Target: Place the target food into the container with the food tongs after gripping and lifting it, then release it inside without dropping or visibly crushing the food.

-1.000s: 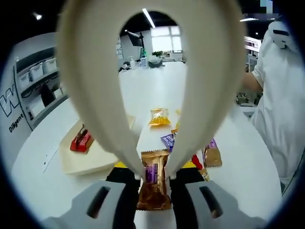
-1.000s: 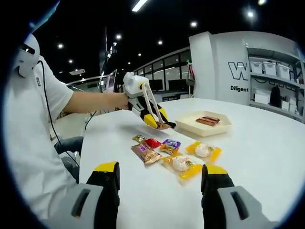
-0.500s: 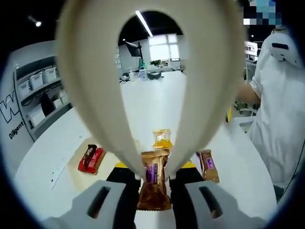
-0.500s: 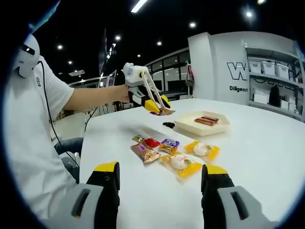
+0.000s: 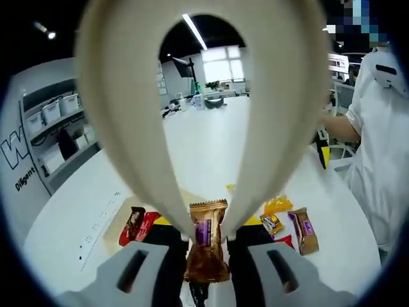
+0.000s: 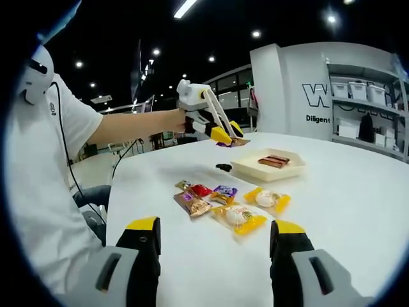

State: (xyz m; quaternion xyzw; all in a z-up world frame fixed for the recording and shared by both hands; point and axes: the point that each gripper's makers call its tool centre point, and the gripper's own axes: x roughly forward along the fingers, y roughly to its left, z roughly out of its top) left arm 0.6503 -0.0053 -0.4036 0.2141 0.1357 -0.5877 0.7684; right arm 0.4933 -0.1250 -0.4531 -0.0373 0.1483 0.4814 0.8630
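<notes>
Left gripper (image 6: 230,137): clamping cream tongs (image 5: 204,115), which pinch a brown snack packet (image 5: 206,246) above the tray (image 6: 268,167).
Right gripper (image 6: 214,256): jaws wide, holding nothing.

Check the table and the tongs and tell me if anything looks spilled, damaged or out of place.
Nothing stands out. The cream plastic tongs held in the left gripper pinch a brown foil snack packet, which looks uncrushed, above the white table. The beige tray sits flat, and the loose wrapped snacks lie intact beside it.
</notes>
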